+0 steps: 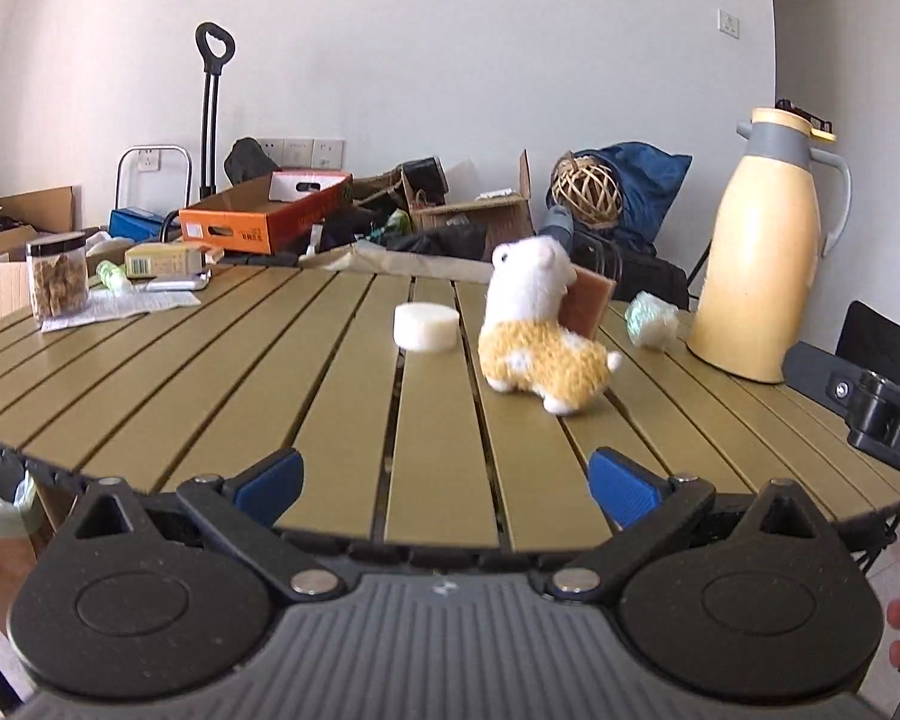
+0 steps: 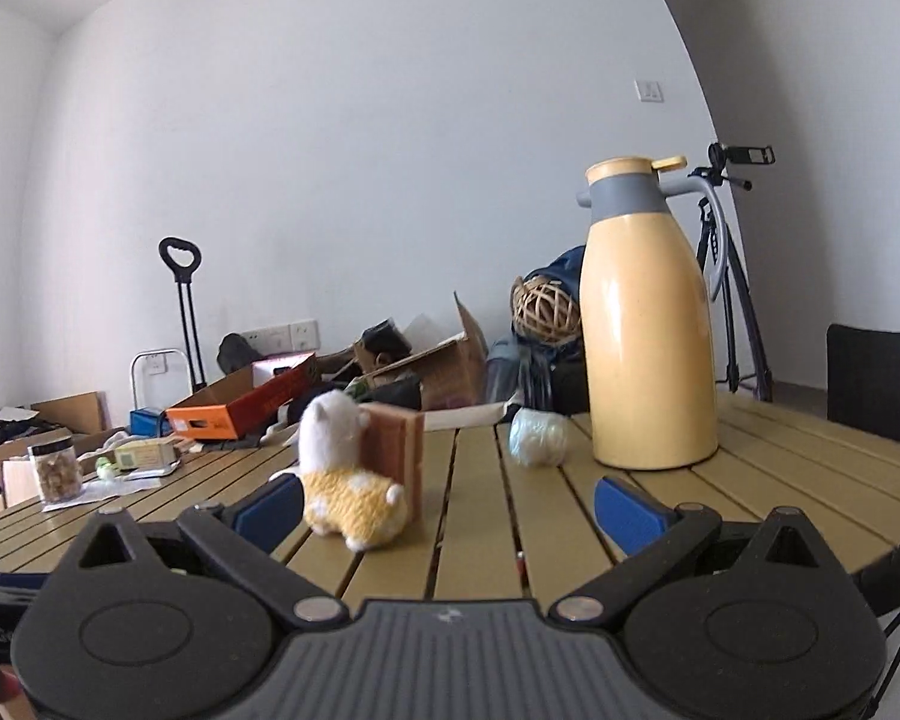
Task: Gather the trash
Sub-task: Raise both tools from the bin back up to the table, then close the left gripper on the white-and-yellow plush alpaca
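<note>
Both grippers hover at the near edge of a slatted table (image 1: 330,372), each spread wide with nothing between its blue pads. The left gripper (image 1: 447,486) faces a plush toy (image 1: 540,330) standing mid-table, with a brown block (image 1: 591,306) upright just behind it and touching it. Left of the toy lies a white round puck (image 1: 426,327), apart from it. A crumpled wad of pale plastic (image 1: 651,318) rests further right, just beside the foot of a tall yellow jug (image 1: 762,252). At the table's far left stand a clear jar (image 1: 57,279) with a black lid and a small carton (image 1: 162,258), on a sheet of paper (image 1: 120,303). The right gripper (image 2: 447,507) sits low beside the toy, its left pad close to the plush, and the wad lies ahead between the pads, near the jug. Boxes and bags crowd the floor beyond.
</note>
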Tool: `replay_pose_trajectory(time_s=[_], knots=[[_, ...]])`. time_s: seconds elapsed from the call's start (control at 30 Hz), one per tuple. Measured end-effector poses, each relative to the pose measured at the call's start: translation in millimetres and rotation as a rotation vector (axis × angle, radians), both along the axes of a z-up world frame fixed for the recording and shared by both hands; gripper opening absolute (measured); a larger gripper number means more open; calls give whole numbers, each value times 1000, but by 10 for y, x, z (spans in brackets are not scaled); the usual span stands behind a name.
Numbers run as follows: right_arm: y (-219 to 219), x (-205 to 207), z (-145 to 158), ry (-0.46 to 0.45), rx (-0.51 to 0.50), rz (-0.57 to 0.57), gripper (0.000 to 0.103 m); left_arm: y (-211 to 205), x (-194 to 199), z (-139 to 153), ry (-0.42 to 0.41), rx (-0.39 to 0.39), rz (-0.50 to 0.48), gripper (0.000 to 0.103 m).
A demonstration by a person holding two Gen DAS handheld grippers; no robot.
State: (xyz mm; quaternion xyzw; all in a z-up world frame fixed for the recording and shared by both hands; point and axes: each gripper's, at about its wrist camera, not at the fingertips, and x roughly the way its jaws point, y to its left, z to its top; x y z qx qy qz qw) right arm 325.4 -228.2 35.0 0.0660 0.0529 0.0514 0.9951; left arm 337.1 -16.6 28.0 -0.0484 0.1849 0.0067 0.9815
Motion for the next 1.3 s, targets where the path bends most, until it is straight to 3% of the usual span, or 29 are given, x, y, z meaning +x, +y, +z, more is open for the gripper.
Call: replay_pose_trajectory(time_s=[0.43, 0.73, 0.87, 1.07, 1.3], knots=[[-146, 488, 68, 3, 35, -64, 103, -47, 742, 180, -7, 24, -70, 103], [-309, 854, -5, 62, 52, -167, 103, -175, 1377, 96, 91, 45, -171, 103], [-376, 934, -51, 76, 50, -180, 103, -366, 1571, 22, 126, 131, -237, 103], [-503, 930, -127, 122, 76, -202, 103, -566, 1761, -86, 140, 198, -292, 103], [-709, 876, -186, 172, 182, -240, 103, -614, 1971, -168, 160, 217, -294, 103]])
